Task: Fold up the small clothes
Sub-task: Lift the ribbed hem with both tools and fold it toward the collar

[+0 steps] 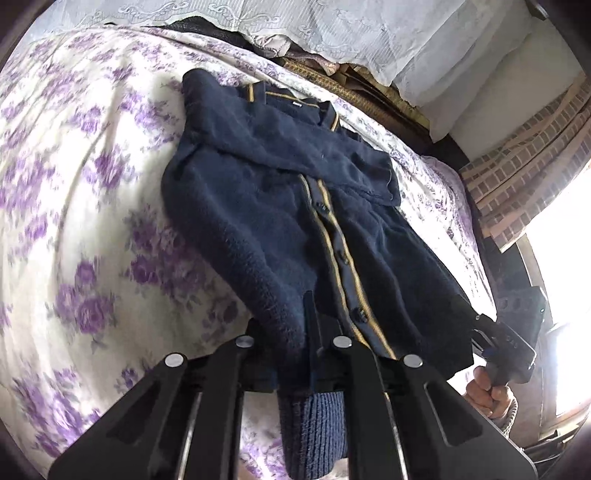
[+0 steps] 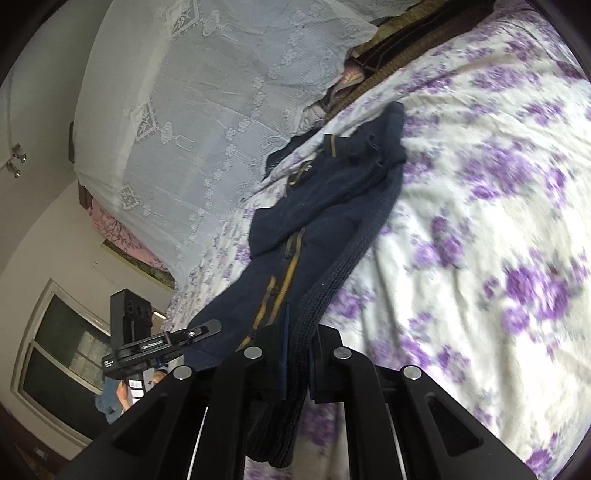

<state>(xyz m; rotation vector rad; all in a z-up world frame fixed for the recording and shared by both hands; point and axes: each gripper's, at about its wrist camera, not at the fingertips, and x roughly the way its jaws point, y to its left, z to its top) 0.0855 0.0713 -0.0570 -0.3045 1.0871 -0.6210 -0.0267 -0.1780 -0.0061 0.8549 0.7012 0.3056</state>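
Where it lies on the floral bedsheet (image 1: 74,184), the navy cardigan (image 1: 258,206) shows tan-edged buttons and a sleeve folded across its chest. Both claws tilt downward. The left claw (image 1: 312,354) and right claw (image 2: 297,365) each pinch its ribbed hem, nearly closed.

cardigan (image 1: 280,206) hem hidden behind tongs, bedspread (image 1: 74,184) blurred

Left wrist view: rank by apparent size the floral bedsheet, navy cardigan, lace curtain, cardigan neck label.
1. floral bedsheet, fills most of the frame
2. navy cardigan, clamped at its hem in the shut left gripper
3. lace curtain, cropped by the frame edge, so its true extent is unsure
4. neck label, tiny
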